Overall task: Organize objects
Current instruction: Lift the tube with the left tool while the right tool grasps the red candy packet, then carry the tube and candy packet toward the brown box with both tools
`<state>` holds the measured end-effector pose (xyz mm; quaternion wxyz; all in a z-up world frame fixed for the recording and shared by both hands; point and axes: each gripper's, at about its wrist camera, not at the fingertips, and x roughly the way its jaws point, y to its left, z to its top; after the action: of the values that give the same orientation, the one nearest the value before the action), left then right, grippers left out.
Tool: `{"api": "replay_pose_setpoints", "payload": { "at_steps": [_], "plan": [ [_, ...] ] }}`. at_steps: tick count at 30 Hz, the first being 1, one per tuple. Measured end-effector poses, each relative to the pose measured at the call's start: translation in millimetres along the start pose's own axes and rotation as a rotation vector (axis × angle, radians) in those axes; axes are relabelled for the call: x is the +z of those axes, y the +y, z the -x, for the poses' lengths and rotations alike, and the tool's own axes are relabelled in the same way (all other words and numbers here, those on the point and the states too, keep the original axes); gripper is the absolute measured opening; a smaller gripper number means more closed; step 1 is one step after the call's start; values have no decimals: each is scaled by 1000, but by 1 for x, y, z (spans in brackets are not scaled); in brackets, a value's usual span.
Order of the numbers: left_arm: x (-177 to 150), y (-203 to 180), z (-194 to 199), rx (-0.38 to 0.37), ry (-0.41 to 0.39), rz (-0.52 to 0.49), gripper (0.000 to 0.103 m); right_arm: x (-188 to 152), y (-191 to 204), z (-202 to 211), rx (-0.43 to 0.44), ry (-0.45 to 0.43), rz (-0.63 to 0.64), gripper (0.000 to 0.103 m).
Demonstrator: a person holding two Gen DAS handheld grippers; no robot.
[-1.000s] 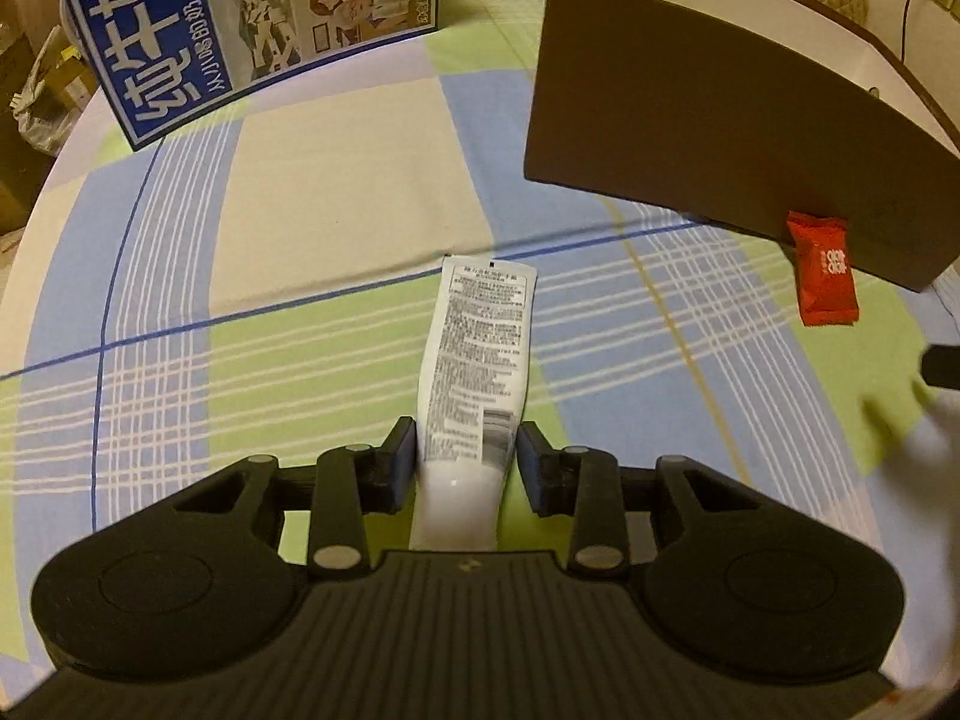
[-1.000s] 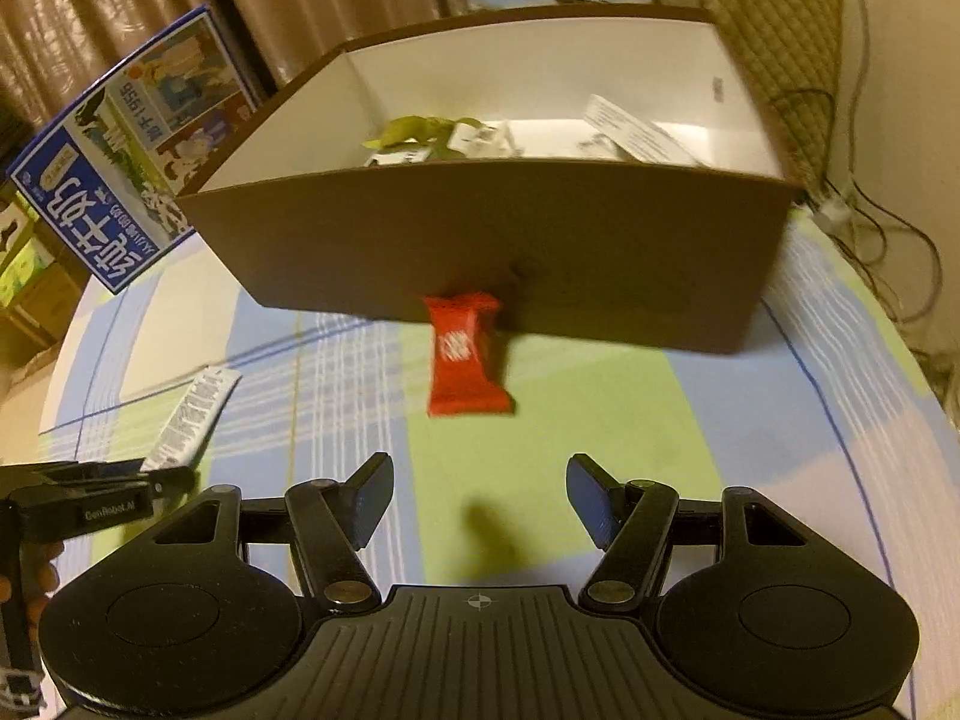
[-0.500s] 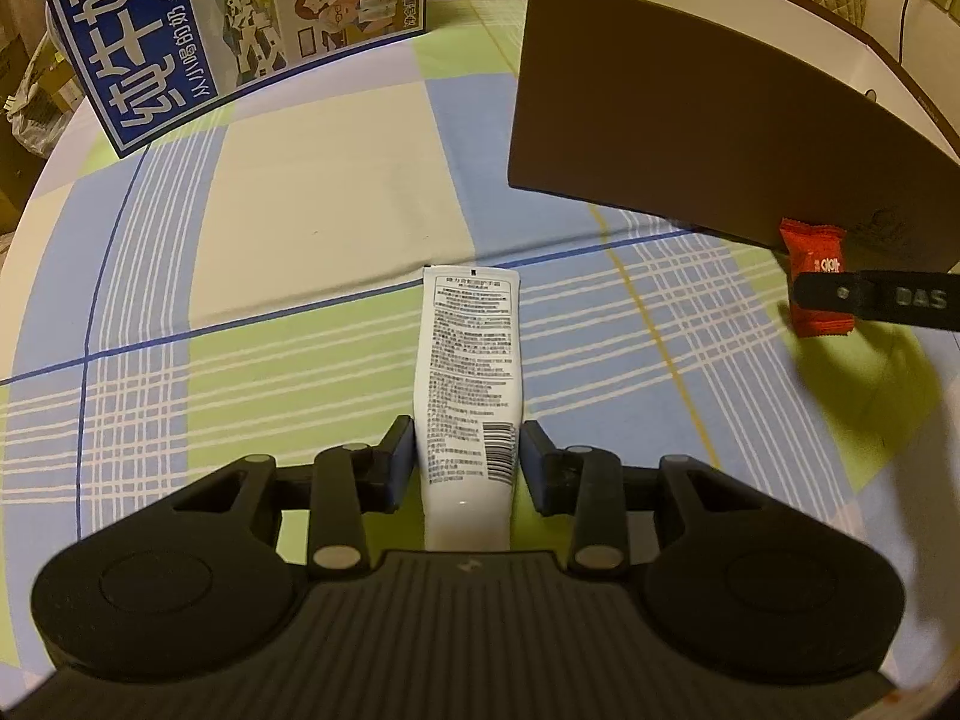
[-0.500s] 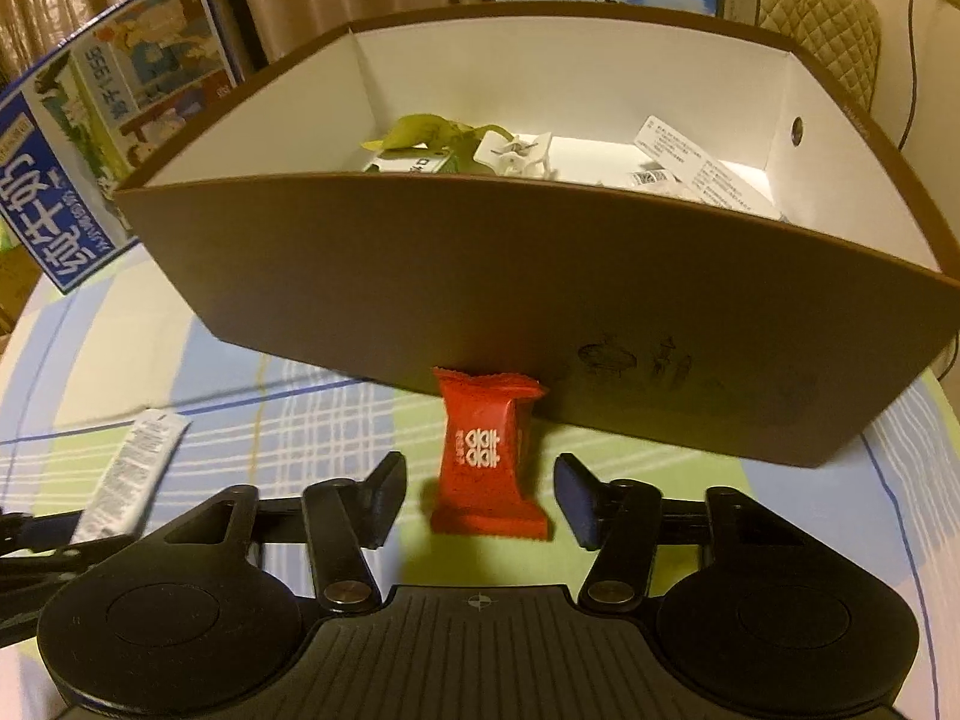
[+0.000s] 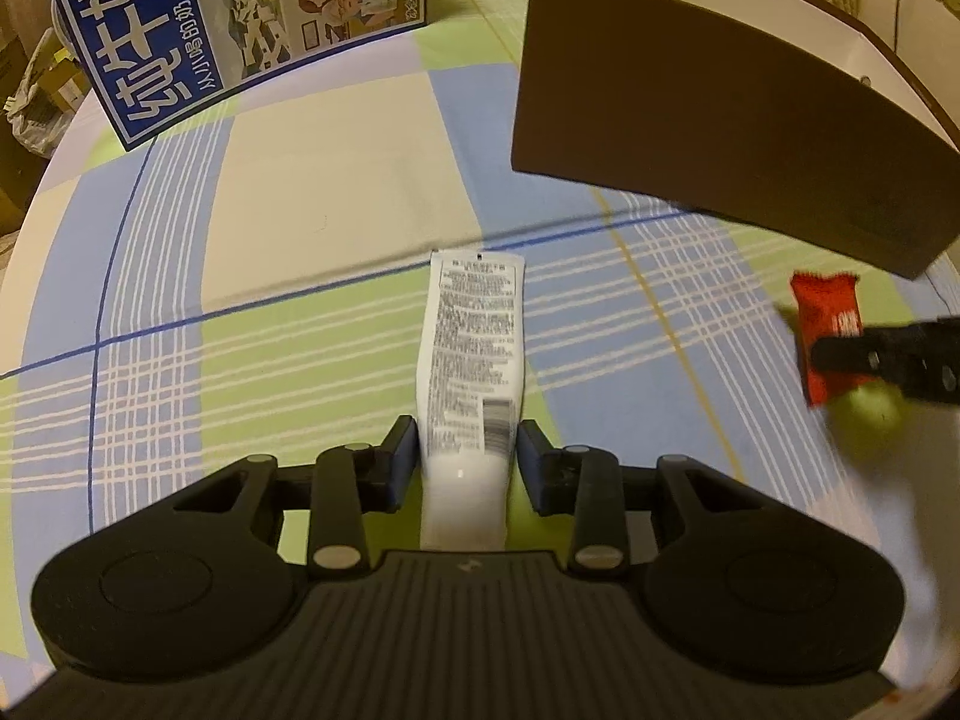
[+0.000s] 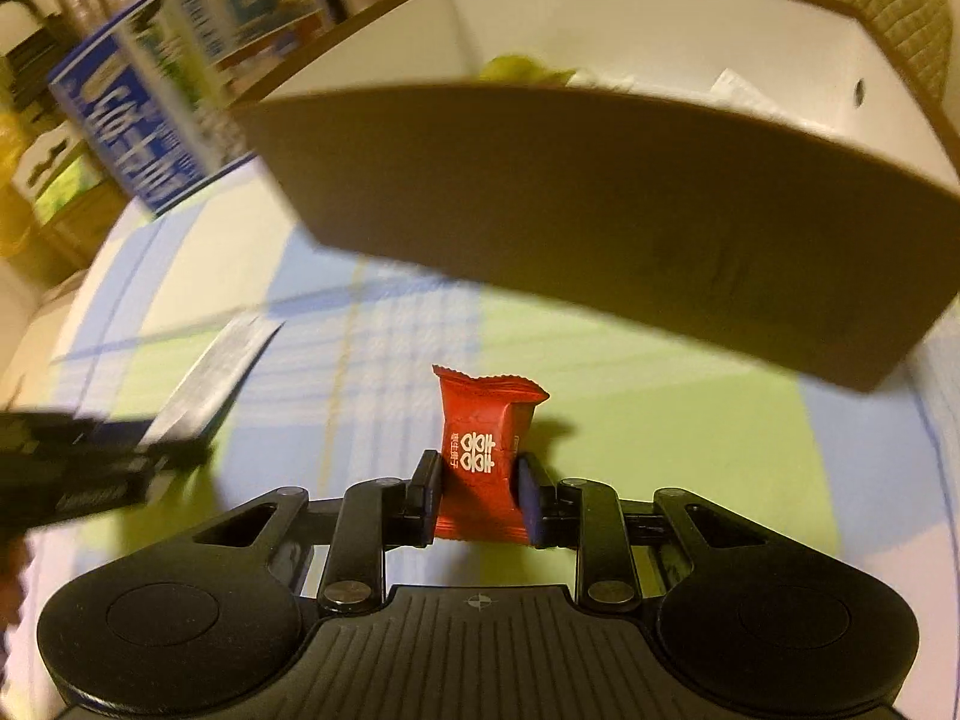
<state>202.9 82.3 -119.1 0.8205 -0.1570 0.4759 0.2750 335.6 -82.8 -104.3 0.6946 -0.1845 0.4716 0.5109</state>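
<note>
A white tube [image 5: 474,348] with printed text lies lengthwise on the checked cloth, its near end between the fingers of my left gripper [image 5: 467,459], which is shut on it. A red candy packet [image 6: 480,414] stands upright in my right gripper [image 6: 477,480], which is shut on its lower half; its shadow falls on the cloth behind. In the left wrist view the same red packet [image 5: 825,312] shows at the right edge with a black finger [image 5: 888,354] across it. The brown cardboard box [image 6: 570,192] stands just beyond, white inside, holding several items.
A blue milk carton box [image 5: 240,18] stands at the back left of the round table. The brown box [image 5: 690,114] fills the back right. In the right wrist view the left gripper [image 6: 90,468] and the tube [image 6: 222,366] appear blurred at the left. A padded chair [image 6: 900,12] stands behind.
My right gripper moved up to the red packet, shut on it and raised it off the cloth. My left gripper's fingers narrowed onto the white tube.
</note>
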Motion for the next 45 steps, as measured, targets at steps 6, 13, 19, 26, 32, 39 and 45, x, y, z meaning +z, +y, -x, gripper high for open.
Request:
{"api": "replay_pose_setpoints", "payload": {
  "at_steps": [6,13,19,26,32,39,45],
  "plan": [
    [-17,-1,16,-22,72,-1,28,-32,10,19,37,74,16,24],
    [-34,-7,35,-58,111,-26,29,-47,8,34,9,107,20,24],
    [-26,-3,32,-71,113,-59,37,-49,11,35,-9,95,20,24],
    [-19,-11,23,-44,95,-112,38,-50,13,32,-35,81,16,28],
    [-17,-17,21,-28,104,-96,34,-48,17,29,-71,65,17,32],
    [-15,-19,20,-34,122,-101,34,-48,19,25,-74,47,10,30],
    [-15,-18,19,-39,130,-107,34,-50,24,25,-57,51,25,28]
  ]
}}
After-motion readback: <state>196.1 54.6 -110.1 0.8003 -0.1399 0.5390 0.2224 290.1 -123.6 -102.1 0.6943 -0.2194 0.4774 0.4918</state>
